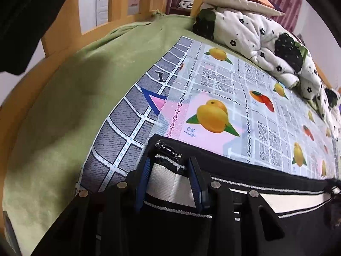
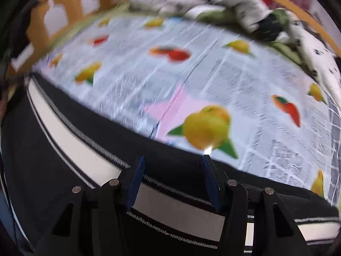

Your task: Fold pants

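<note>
We see matt black knit pants (image 1: pixel 245 170) with white woven stripe, glossy fruit-print plastic sheet (image 1: pixel 223 89), soft green fleece blanket (image 1: pixel 64 106), varnished wooden bed frame (image 1: pixel 119 2)

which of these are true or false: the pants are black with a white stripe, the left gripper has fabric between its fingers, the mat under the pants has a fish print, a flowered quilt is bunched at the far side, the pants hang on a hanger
1. The pants are black with a white stripe: true.
2. The left gripper has fabric between its fingers: true; the striped pant edge sits between its blue pads.
3. The mat has a fish print: false; it shows mangoes and other fruit.
4. A flowered quilt is bunched at the far side: true.
5. The pants hang on a hanger: false; they lie on the mat, and the right gripper stands open over them.
</note>
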